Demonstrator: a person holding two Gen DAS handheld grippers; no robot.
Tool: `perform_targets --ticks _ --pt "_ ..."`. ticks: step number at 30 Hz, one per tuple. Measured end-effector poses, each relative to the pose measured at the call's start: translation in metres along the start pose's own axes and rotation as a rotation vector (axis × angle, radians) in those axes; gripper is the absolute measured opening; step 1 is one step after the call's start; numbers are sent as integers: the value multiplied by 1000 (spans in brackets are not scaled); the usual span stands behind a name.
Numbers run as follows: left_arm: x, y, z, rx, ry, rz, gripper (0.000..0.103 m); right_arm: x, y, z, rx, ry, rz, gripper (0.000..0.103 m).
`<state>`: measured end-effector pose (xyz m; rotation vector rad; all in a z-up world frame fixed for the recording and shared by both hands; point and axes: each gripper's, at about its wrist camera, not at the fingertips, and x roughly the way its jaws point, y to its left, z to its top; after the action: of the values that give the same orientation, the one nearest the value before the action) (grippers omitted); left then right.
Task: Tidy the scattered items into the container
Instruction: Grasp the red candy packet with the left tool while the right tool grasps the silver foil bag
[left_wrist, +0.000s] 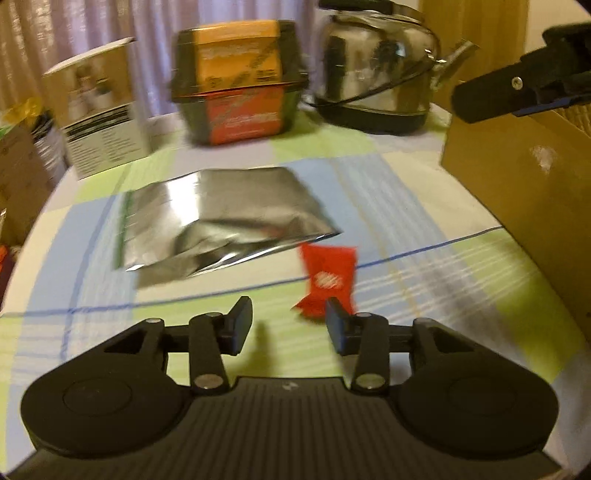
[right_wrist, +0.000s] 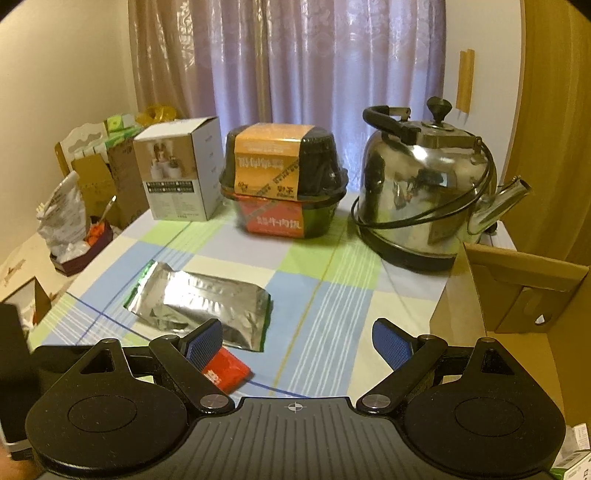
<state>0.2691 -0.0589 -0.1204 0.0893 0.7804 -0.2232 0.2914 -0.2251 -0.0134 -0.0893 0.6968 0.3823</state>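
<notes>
A silver foil pouch (left_wrist: 218, 218) (right_wrist: 203, 302) lies flat on the checked tablecloth (left_wrist: 388, 192) (right_wrist: 332, 295). A small red packet (left_wrist: 327, 275) (right_wrist: 229, 371) lies just in front of it. My left gripper (left_wrist: 290, 328) is open, low over the cloth, its right fingertip touching the near edge of the red packet. My right gripper (right_wrist: 297, 345) is open and holds nothing; it hangs above the table beside the cardboard box (left_wrist: 517, 199) (right_wrist: 491, 295) at the right. The right gripper's black body (left_wrist: 517, 88) shows over the box in the left wrist view.
At the back stand a white carton (left_wrist: 99, 110) (right_wrist: 177, 170), a black and orange food bowl pack (left_wrist: 240, 81) (right_wrist: 284, 181) and a steel kettle (left_wrist: 380, 70) (right_wrist: 424, 192). Cluttered boxes and a bag (right_wrist: 62, 218) sit off the table's left edge.
</notes>
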Motion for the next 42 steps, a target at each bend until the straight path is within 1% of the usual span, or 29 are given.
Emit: perform_targets --ticks 2,6,8,9,10,11,13,17,19,22,24,26,27,28,29,32,37,40,42 --pt "11 -8 6 13 -1 -18 40 2 -3 -1 6 8 -5 93" --pt "33 -18 12 42 32 -29 40 7 -8 -3 3 23 -4 93" --pt "38 -19 13 44 56 -34 36 8 -10 -4 3 28 2 93" --pt "38 -18 13 51 65 -33 31 9 -10 -4 0 31 7 93" --pt "35 -17 12 56 67 -34 27 11 -10 -4 -3 35 15 93" --pt "31 -15 12 60 69 -30 25 13 -9 -3 -9 41 24 93" --pt "18 -8 10 67 66 -23 25 17 -6 -2 -38 53 42 93" --pt "-13 15 -1 69 60 32 25 26 5 2 -112 78 96 93" --pt "-22 26 -6 61 65 56 25 32 15 5 -181 91 133 93" --pt "-30 40 -13 53 75 86 25 44 31 10 -327 111 190 93" --pt "-32 48 -15 35 79 86 25 53 42 15 -424 121 229 93" --pt "-31 54 -18 12 91 77 28 64 52 20 -511 136 271 93" --pt "-31 57 -19 0 90 77 33 70 57 22 -551 144 284 93" --pt "-31 58 -20 -7 87 82 44 75 62 25 -593 150 297 93" --pt "-31 59 -21 -6 84 86 47 80 66 27 -635 154 312 93" --pt "-31 59 -22 -4 77 83 49 94 77 32 -750 164 349 93" --pt "-26 60 -24 -19 86 82 50 120 96 37 -935 190 418 93" --pt "-21 63 -24 -43 92 85 50 137 107 34 -1043 214 429 93" --pt "-18 63 -23 -51 95 82 50 146 111 32 -1092 230 437 93"
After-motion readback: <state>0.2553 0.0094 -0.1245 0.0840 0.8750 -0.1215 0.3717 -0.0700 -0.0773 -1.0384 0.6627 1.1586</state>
